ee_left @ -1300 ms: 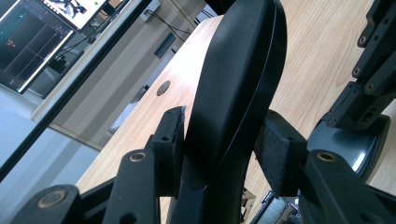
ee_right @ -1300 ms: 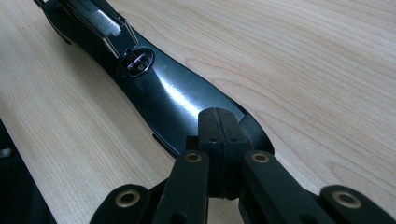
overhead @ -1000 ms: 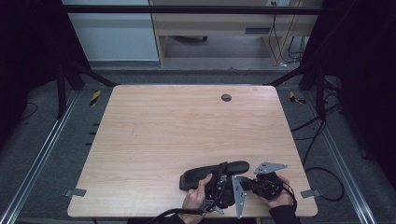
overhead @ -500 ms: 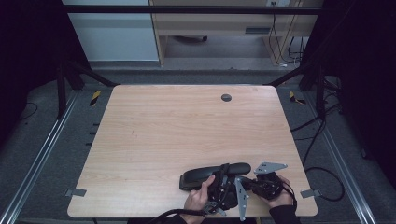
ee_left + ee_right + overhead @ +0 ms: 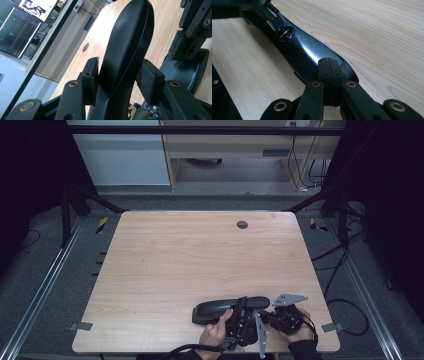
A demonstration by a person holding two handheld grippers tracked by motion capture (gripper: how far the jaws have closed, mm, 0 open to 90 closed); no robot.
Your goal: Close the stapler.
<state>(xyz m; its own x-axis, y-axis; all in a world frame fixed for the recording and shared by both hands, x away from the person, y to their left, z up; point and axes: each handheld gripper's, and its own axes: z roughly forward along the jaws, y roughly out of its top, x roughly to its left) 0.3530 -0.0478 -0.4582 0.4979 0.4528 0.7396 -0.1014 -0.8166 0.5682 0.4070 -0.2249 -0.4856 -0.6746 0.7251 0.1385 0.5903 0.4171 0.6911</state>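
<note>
**Left claw has the black casing, right claw waits closed**

Left claw point(image 5: 117, 82) clamps the long black plastic casing point(image 5: 227, 308) at the counter's point(image 5: 200, 260) near edge. Right claw point(image 5: 329, 75) hovers pinched together, empty, over its end. Grasp done; lifting or moving remains, I'd judge.

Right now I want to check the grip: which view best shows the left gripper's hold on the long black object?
The left gripper view: both pads press the black object. High view shows it lying near the table's front edge; right gripper view shows its glossy end.
</note>
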